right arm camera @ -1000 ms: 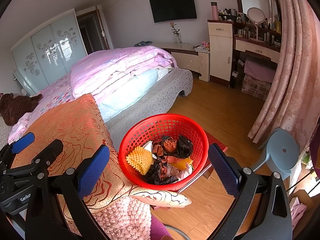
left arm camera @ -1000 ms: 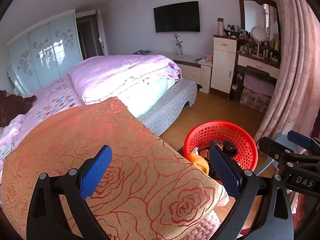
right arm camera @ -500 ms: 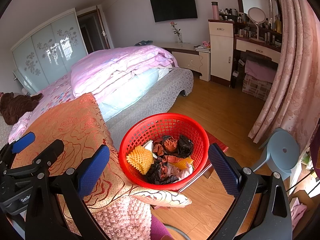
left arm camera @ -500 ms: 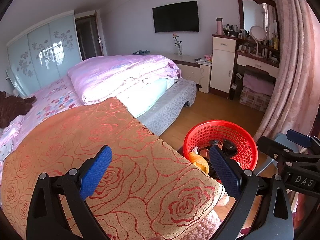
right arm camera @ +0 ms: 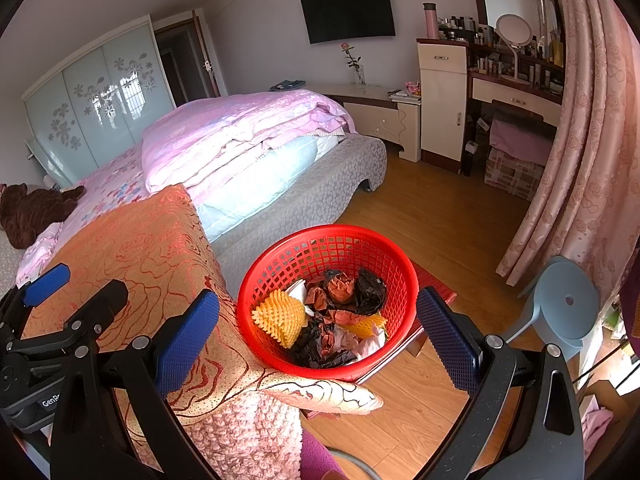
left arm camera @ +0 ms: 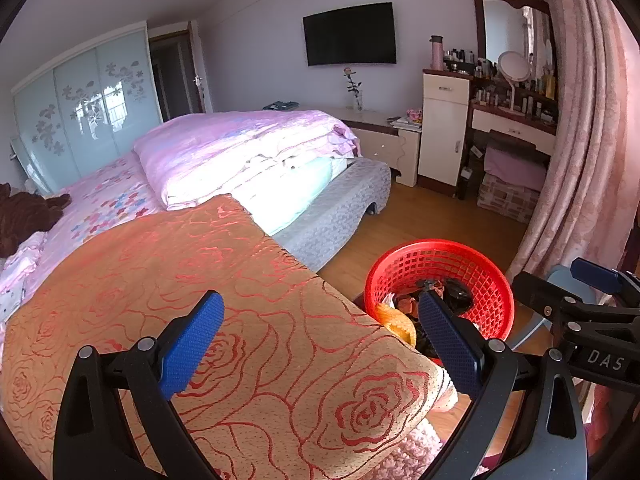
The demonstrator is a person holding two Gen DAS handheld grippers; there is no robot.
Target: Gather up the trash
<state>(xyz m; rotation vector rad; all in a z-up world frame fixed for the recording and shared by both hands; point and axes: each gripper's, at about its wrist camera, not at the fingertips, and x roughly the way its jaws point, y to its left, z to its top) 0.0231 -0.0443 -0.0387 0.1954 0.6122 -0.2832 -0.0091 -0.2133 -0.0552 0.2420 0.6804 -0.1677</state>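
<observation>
A red mesh basket (right arm camera: pixel 280 256) stands beside the bed's corner, holding crumpled black, brown and pink wrappers (right arm camera: pixel 344 292) and yellow foam netting (right arm camera: pixel 280 314). My right gripper (right arm camera: pixel 318 338) is open and empty, held above the basket's near rim. My left gripper (left arm camera: pixel 320 340) is open and empty, above the orange rose-patterned blanket (left arm camera: pixel 180 264). The basket also shows in the left wrist view (left arm camera: pixel 472 264), to the right of the blanket. No loose trash shows on the blanket.
A folded pink quilt (left arm camera: pixel 248 148) lies on the bed behind the blanket. A grey-blue plastic stool (right arm camera: pixel 560 308) stands right of the basket. A pink curtain (right arm camera: pixel 592 140) hangs at right. A dressing table (right arm camera: pixel 516 92) stands on the wooden floor (right arm camera: pixel 432 216) at the back.
Both grippers stay open and almost still. The views have shifted only slightly; the basket and its contents have not moved.
</observation>
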